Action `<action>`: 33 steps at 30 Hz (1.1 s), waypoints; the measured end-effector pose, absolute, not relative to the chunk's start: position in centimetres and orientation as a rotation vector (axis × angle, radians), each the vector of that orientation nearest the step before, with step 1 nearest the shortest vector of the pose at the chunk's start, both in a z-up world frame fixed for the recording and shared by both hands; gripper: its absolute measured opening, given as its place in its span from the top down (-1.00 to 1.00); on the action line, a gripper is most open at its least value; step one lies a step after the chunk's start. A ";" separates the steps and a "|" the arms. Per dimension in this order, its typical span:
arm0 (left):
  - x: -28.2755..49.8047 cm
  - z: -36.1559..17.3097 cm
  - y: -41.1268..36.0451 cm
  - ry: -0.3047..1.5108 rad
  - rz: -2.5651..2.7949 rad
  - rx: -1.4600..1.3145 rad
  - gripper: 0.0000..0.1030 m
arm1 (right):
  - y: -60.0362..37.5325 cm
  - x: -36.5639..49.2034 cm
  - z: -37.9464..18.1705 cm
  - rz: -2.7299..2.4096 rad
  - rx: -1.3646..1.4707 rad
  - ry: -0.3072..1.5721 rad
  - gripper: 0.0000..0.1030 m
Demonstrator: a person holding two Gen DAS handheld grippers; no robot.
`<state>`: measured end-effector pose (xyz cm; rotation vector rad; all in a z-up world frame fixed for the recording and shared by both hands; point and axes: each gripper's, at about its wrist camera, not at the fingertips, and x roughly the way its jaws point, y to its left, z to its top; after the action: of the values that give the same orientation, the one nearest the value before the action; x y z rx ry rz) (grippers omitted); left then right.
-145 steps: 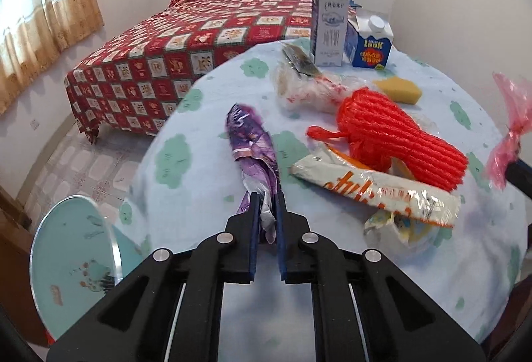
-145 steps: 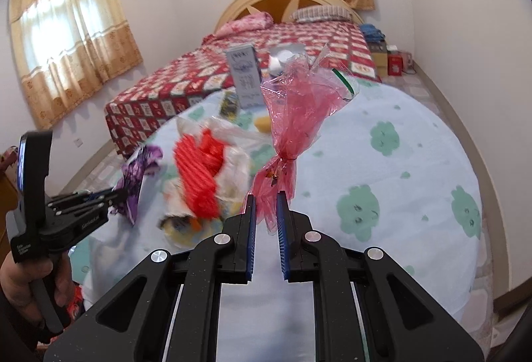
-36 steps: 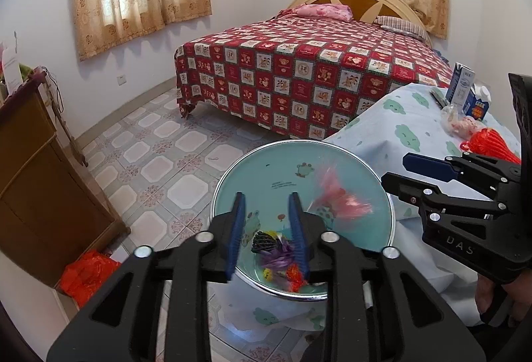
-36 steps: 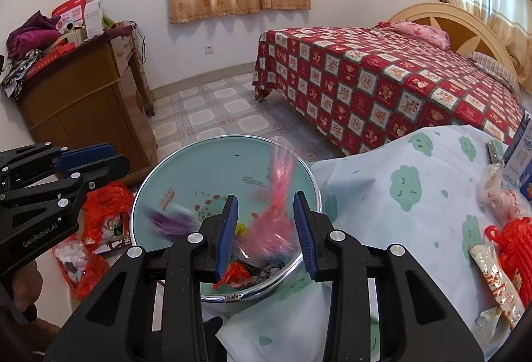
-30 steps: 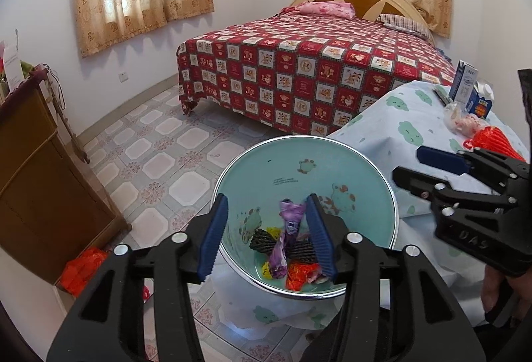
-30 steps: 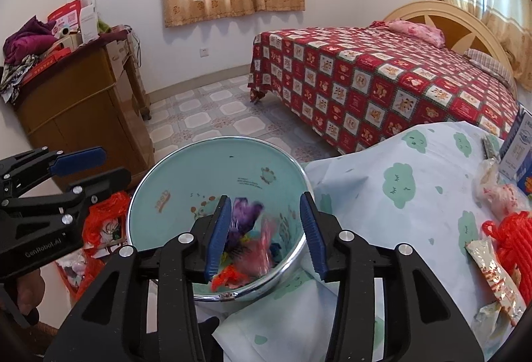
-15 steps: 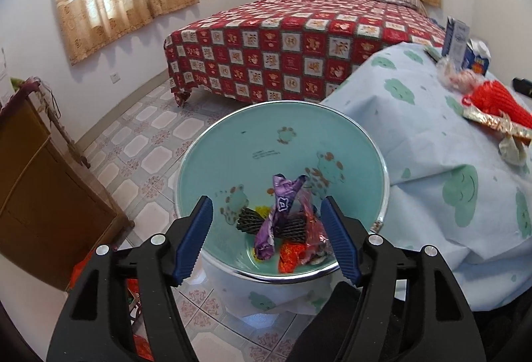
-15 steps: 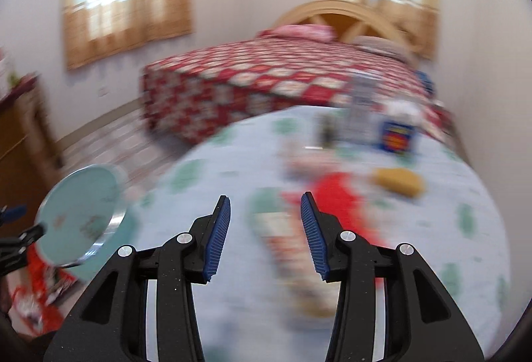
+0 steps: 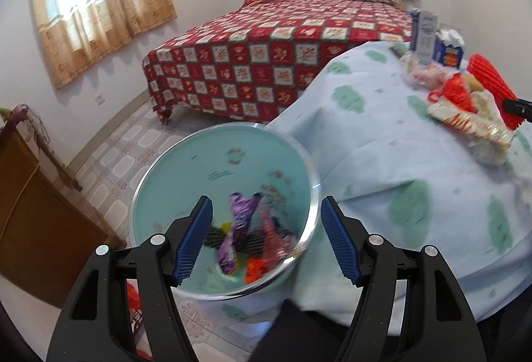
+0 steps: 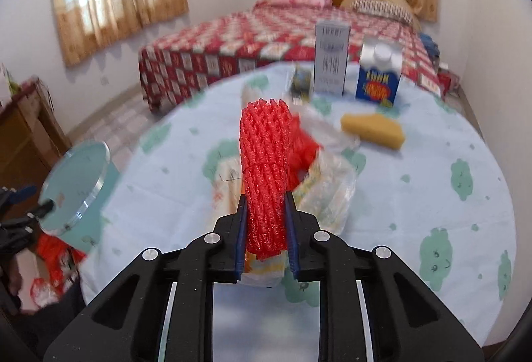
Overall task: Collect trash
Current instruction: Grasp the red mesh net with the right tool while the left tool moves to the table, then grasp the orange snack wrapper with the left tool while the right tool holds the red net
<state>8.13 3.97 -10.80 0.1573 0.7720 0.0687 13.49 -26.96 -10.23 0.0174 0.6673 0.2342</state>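
A teal waste bin (image 9: 309, 182) stands on the floor beside the round table, with a purple wrapper (image 9: 239, 222) and other scraps lying in it. My left gripper (image 9: 266, 200) hangs open just above the bin, nothing between its pads. On the table, my right gripper (image 10: 265, 197) is closing its jaws on a red foam net (image 10: 264, 145), and both pads press its sides. Under the net lie a clear plastic bag (image 10: 332, 192) and an orange-and-white snack wrapper (image 9: 465, 122). The bin (image 10: 79, 182) also shows at the left of the right wrist view.
The table's pale blue cloth (image 10: 432, 195) also bears a yellow sponge (image 10: 372, 127), a grey carton (image 10: 331, 62) and a blue carton (image 10: 379, 79) at the far side. A red-quilted bed (image 9: 266, 62) stands behind. A wooden cabinet (image 9: 33, 212) is left of the bin.
The purple wrapper and pink bag dropped into the bin. My right gripper swung from the bin to the table and closed on the red net. My left gripper opened wider over the bin.
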 end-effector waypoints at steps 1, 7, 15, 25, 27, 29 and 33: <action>8.3 -10.6 3.1 0.765 0.056 0.158 -0.32 | -27.3 13.0 -9.6 0.225 0.032 0.646 0.60; 8.9 -9.3 -2.7 0.738 -0.027 0.153 -0.45 | -30.8 10.2 -9.4 0.114 0.072 0.619 0.59; 11.5 -8.2 -12.6 0.717 -0.134 0.141 -0.57 | -36.8 7.2 -12.0 -0.001 0.129 0.623 0.58; 13.1 -10.7 -19.6 0.769 -0.167 0.253 -0.67 | -39.6 5.6 -13.7 -0.015 0.211 0.584 0.58; 13.0 -11.5 -18.8 0.784 -0.145 0.282 -0.67 | -39.5 5.5 -13.6 -0.006 0.217 0.575 0.58; 12.7 -11.8 -16.8 0.794 -0.107 0.306 -0.67 | -39.3 5.3 -13.7 0.007 0.221 0.569 0.58; 12.5 -11.3 -12.4 0.795 -0.024 0.302 -0.68 | -38.5 5.4 -14.1 0.037 0.225 0.572 0.58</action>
<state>12.52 -12.43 -11.29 0.3019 0.7947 -0.0244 5.36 -38.49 -14.09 0.2249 0.5716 0.0366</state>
